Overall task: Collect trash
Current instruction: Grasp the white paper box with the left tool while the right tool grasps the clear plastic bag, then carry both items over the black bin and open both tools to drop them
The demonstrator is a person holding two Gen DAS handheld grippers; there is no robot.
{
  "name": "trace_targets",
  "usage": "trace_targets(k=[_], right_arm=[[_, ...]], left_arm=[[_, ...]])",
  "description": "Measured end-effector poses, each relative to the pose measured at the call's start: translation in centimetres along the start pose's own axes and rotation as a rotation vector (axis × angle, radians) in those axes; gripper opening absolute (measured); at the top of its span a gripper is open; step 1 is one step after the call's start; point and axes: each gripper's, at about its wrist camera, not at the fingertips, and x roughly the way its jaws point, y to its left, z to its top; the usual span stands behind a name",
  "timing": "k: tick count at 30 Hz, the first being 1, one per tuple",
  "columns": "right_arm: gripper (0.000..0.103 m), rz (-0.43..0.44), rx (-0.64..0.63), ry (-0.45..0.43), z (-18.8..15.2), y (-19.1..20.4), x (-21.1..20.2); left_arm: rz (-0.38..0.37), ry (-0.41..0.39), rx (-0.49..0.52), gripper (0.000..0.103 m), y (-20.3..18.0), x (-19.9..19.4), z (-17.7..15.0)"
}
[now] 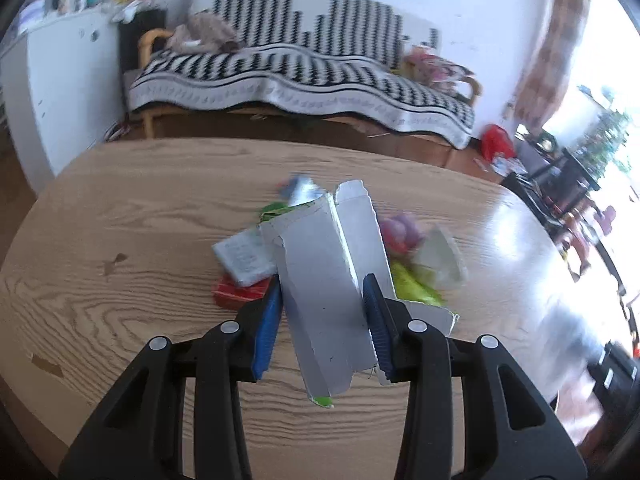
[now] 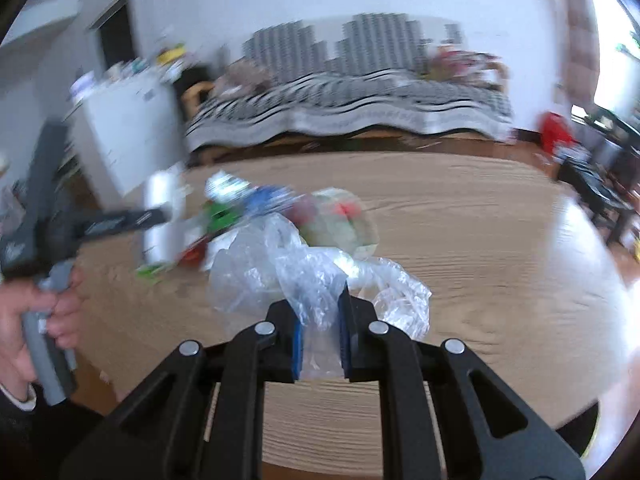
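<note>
My left gripper (image 1: 324, 296) is shut on a flattened white carton (image 1: 328, 280) and holds it above the wooden table (image 1: 140, 240). A trash pile lies beyond it: a white printed packet (image 1: 244, 256), a red box (image 1: 236, 294), green wrappers (image 1: 416, 286) and a clear cup (image 1: 442, 256). My right gripper (image 2: 320, 312) is shut on a clear plastic bag (image 2: 280, 268), near the same blurred pile (image 2: 280, 212). The left gripper with the carton (image 2: 160, 216) shows at the left of the right wrist view.
A sofa with a black-and-white blanket (image 1: 304, 76) stands behind the table. A white cabinet (image 1: 60, 80) is at the left. Dark furniture (image 1: 560, 176) and a red bag (image 1: 496, 142) are on the floor at the right.
</note>
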Motion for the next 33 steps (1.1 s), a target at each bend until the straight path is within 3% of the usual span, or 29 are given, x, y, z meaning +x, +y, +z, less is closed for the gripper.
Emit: trace_targets(k=[3, 6, 10, 13, 18, 25, 29, 33], right_arm=[[0.014, -0.121, 0.103, -0.033, 0.0, -7.3, -3.1], [0.014, -0.261, 0.216, -0.037, -1.3, -15.1, -6.1], [0.014, -0.421, 0.386, -0.007, -4.9, -25.0, -9.4], [0.014, -0.480, 0.498, 0.042, -8.2, -30.7, -10.5], [0.014, -0.476, 0.646, 0.182, -14.4, -37.6, -9.5], [0.014, -0.411, 0.777, 0.316, -19.2, -42.2, -6.7], [0.014, -0.385, 0.816, 0.345, -20.1, -42.8, -5.9], [0.014, -0.376, 0.837, 0.343, -19.9, -43.5, -5.1]], left_arm=[[-0.065, -0.004, 0.086, 0.040, -4.8, -0.6, -0.4], [-0.164, -0.001, 0.214, 0.040, -12.5, -0.9, -2.2], [-0.335, 0.062, 0.358, 0.040, -24.0, -0.2, -6.4], [-0.461, 0.124, 0.448, 0.040, -32.2, 0.5, -10.6], [-0.585, 0.248, 0.594, 0.040, -42.3, 2.9, -19.4], [-0.569, 0.365, 0.657, 0.040, -47.1, 9.2, -27.0], [-0.540, 0.387, 0.658, 0.041, -48.7, 13.0, -28.0], [-0.545, 0.374, 0.671, 0.042, -49.6, 14.2, -27.9]])
